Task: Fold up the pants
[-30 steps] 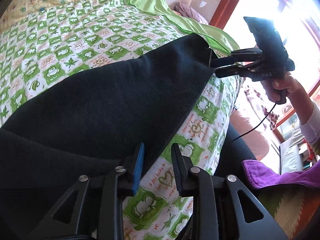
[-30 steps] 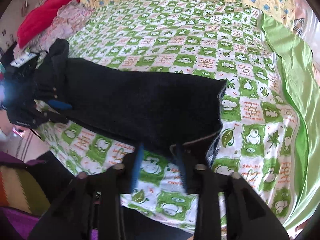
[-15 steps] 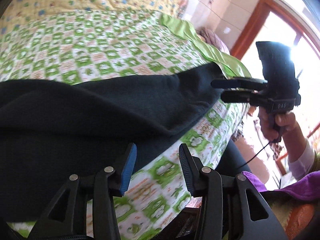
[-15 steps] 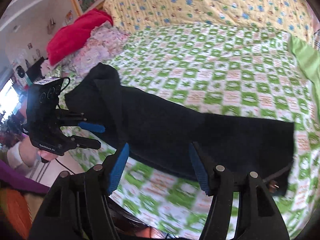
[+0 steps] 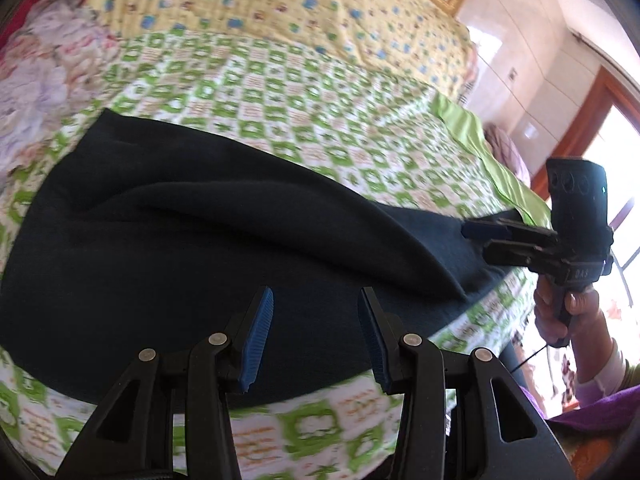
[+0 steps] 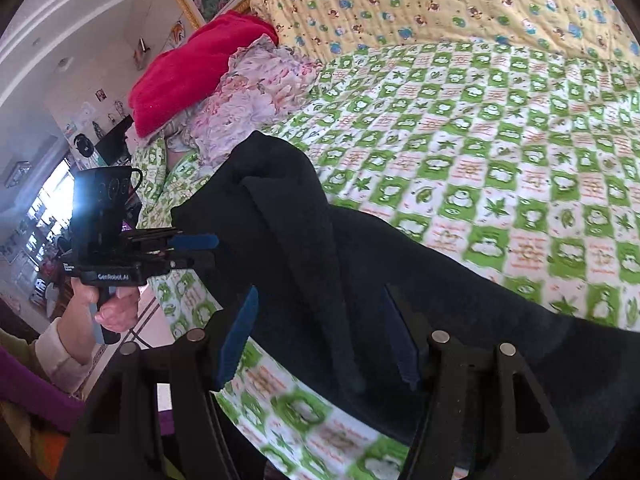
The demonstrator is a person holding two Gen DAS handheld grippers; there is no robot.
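Note:
Dark navy pants (image 5: pixel 192 240) lie lengthwise along the near edge of the bed, with a raised fold along the middle. My left gripper (image 5: pixel 316 334) is open and empty, just above the pants near their waist end. My right gripper (image 6: pixel 320 332) is open and empty above the leg part of the pants (image 6: pixel 360 280). In the left wrist view the right gripper (image 5: pixel 480 240) hovers at the far leg end. In the right wrist view the left gripper (image 6: pixel 200 250) hovers at the bunched waist end.
The bed has a green and white patterned sheet (image 6: pixel 500 152) and a yellow quilt (image 5: pixel 280 20) at the back. A red pillow (image 6: pixel 192 72) and floral cloth (image 6: pixel 252 100) lie beyond the waist end. A window (image 5: pixel 616 168) is on the right. A purple cloth (image 5: pixel 592 412) lies below the bed edge.
Both grippers have let go of the pants and opened. They have pulled back and turned toward the middle of the pants, which now lie flat on the bed.

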